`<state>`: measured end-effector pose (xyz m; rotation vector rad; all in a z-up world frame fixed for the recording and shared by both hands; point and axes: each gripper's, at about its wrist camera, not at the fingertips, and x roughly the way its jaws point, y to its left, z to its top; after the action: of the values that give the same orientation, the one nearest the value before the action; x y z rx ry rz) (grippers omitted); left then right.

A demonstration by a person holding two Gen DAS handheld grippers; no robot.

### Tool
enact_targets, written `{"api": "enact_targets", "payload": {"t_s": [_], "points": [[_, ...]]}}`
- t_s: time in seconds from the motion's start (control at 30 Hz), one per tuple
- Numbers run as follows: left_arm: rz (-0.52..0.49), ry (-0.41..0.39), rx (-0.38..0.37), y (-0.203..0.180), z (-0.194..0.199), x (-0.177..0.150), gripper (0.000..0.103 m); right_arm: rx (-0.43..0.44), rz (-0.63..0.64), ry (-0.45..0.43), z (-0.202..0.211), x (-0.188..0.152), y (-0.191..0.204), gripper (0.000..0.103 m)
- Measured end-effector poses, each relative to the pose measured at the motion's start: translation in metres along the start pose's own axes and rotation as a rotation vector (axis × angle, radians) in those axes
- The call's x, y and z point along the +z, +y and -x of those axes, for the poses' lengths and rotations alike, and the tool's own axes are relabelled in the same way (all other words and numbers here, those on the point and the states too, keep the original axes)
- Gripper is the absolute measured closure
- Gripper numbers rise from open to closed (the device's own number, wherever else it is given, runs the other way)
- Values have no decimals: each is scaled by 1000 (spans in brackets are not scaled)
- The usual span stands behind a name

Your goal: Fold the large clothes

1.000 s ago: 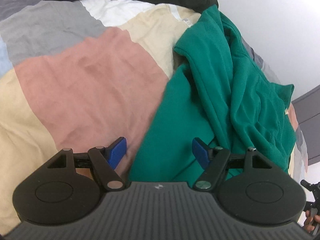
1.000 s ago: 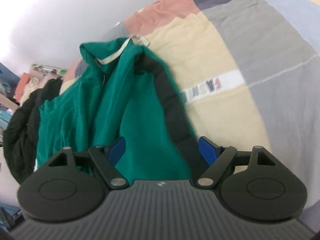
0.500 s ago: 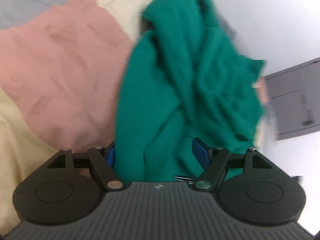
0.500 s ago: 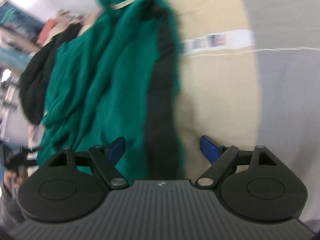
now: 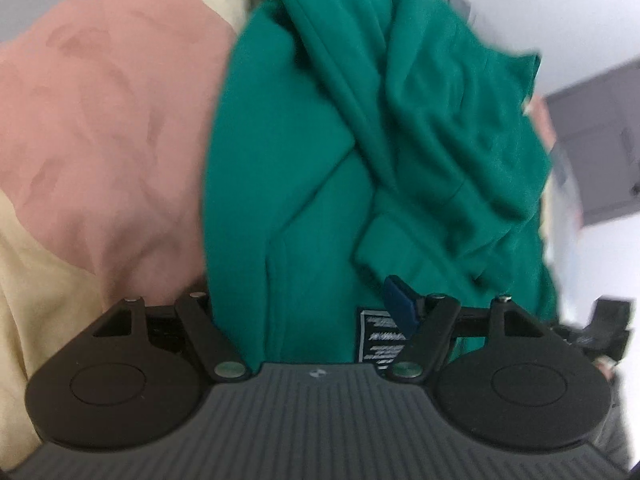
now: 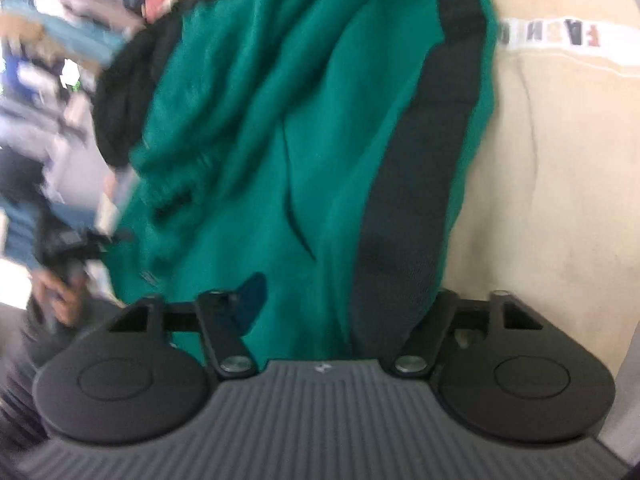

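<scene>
Left wrist view is filled at the bottom by the ribbed grey body of the left gripper (image 5: 304, 300), whose jaws stand wide apart with the near edge of the green garment (image 5: 360, 128) lying between them. Only the right blue pad (image 5: 400, 304) is seen; the left one is hidden behind the cloth. A small black label (image 5: 376, 336) with white print, too blurred to be read, is seen on the fabric just beside that pad. The garment is a deep green fleece-like piece, bunched in thick folds and overlapping layers, and it is spread away from the gripper across the bedcover (image 5: 100, 120). The cover is made of large blocks of pink and cream. Beyond the garment a pale wall and a grey cabinet (image 5: 592, 140) are seen, blurred.

From the right wrist view, the right gripper (image 6: 340, 300) is likewise seen with its jaws apart, green cloth lying between them; one blue pad (image 6: 250, 300) shows at the left, the other is covered by fabric. A wide dark stripe (image 6: 420, 160) is seen running along the garment's right side. To the right, cream bedcover (image 6: 560, 200) is seen, crossed by a white strip with printed letters (image 6: 560, 40). Farther off at the left, a dark garment (image 6: 124, 92) lies against the green one, and a cluttered, blurred room edge is seen. The person's hand (image 6: 56, 296) on the other gripper's handle is seen at the left margin.
</scene>
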<state>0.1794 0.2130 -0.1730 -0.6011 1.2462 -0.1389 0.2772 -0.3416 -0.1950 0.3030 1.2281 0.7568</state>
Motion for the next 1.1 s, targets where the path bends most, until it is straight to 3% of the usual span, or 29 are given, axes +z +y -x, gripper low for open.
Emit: {"api": "enact_targets", "payload": {"t_s": [0.03,0.07,0.1,0.13,0.17,0.23,0.3,0.53,0.8,0.93,1.1], "points": [[-18,4,16,-3,-2,-1,28,-7,26,3,-1,-1,4,38],[-31,-1,33,-6,-3,-1,30,-16,44,5,-1,0,8,48],[-37,-6,43,-8,-1,-2,39,-37,64,7,0,0,13,56],[-36,-16,47,-8,2,-2,58,-55,86,11,1,1,17,66],[-35,-25,42,-9,3,-3,68,-64,115,16,1,1,21,78],[-30,-53,16,-10,9,-3,86,-70,154,15,5,3,26,86],[-23,-102,-35,-10,19,-5,90,-71,180,-11,15,4,33,89],[70,-249,-276,1,68,-12,94,-10,247,-182,61,7,69,92],[128,-333,-427,4,133,-27,94,77,290,-348,112,-5,108,93],[147,-355,-494,6,164,-39,94,89,252,-408,141,-21,118,93],[184,-384,-573,18,186,-79,94,129,114,-512,168,-56,109,93]]}}
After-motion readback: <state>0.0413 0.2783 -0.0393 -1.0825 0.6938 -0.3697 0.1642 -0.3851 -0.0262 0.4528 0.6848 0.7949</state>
